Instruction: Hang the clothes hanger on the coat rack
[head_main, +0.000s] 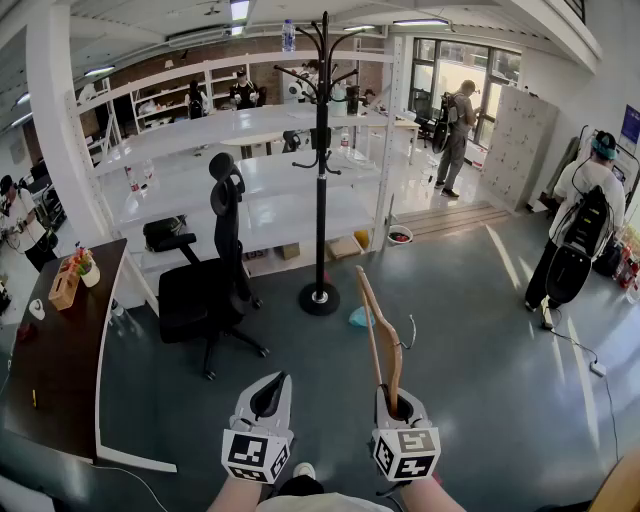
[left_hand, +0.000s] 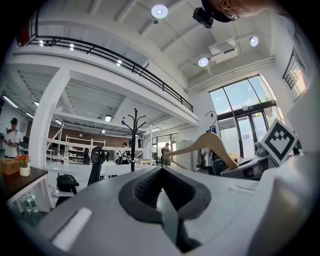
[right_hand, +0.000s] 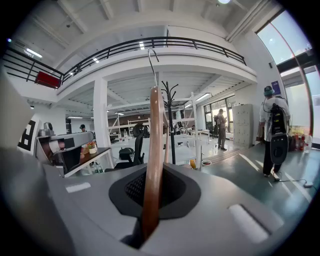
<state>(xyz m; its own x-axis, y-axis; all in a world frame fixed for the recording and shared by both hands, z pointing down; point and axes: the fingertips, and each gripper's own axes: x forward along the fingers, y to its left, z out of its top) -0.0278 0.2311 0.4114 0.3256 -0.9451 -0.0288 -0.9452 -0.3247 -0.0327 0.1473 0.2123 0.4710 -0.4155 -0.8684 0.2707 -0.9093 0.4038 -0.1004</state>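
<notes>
The left tool (head_main: 270, 385) hangs shut and empty; keep it aside. The tall black metal coat rack (head_main: 321, 170) stands well ahead. The right tool (head_main: 394, 402) clamps the light wooden clothes hanger (head_main: 379, 330) by one arm, so walk closer and lead with its wire hook (right_hand: 151, 62)

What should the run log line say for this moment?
right tongs: shut on wooden hanger, held upright | left tongs: shut, empty | coat rack: ahead, apart from hanger | status: not yet hung

The coat rack (head_main: 321, 200) stands mid-floor w/ chair (head_main: 205, 290) to its L (desk (head_main: 60, 370) further L), shelving (head_main: 200, 180) behind.
</notes>
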